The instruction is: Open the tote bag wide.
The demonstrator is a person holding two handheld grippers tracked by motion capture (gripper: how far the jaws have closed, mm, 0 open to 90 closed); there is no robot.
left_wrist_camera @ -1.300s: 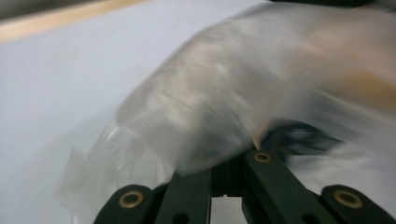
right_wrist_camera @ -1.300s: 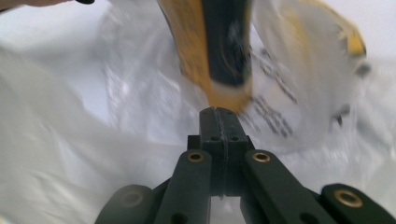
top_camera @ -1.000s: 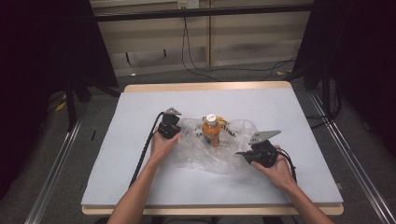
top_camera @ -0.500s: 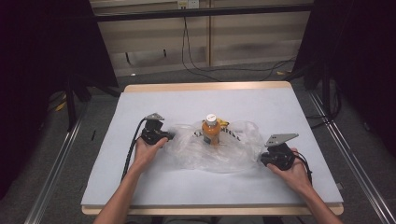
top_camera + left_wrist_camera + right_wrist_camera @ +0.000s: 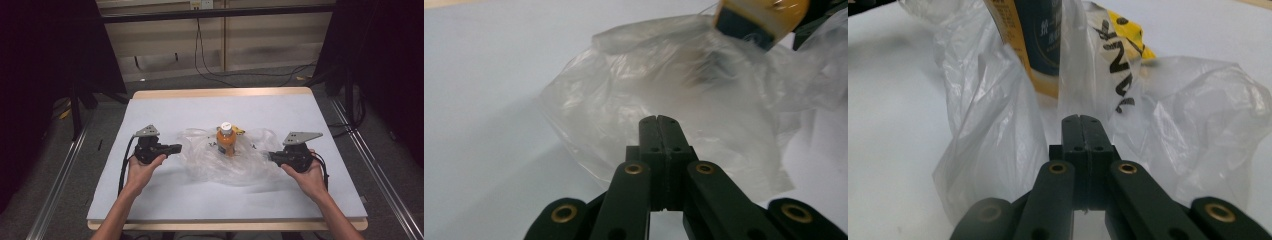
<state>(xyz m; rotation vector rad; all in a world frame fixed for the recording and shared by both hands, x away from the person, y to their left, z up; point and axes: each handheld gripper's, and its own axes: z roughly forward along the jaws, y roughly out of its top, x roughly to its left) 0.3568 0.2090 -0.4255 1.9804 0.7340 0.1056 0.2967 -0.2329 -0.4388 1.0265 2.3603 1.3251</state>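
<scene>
An orange bottle (image 5: 226,140) with a white cap stands upright in the middle of a crumpled clear plastic bag (image 5: 220,167) on the table. My left gripper (image 5: 177,148) is shut and points right at the bag's left edge, a short gap away. In the left gripper view its jaws (image 5: 658,119) are pressed together with nothing between them, the bag (image 5: 684,85) and bottle (image 5: 764,17) beyond. My right gripper (image 5: 270,157) is shut at the bag's right edge. Its closed tips (image 5: 1081,118) face the bag (image 5: 1198,115) and bottle (image 5: 1040,45).
A pale mat (image 5: 200,110) covers the wooden table. A yellow printed piece (image 5: 1128,30) lies behind the bottle, inside the bag. Metal rails (image 5: 60,175) run along both table sides, and cables (image 5: 215,70) lie on the floor beyond the far edge.
Both hands have drawn outward from the bottle, the left one farther to the left, the right one to the right. The bag now lies spread wider around the bottle.
</scene>
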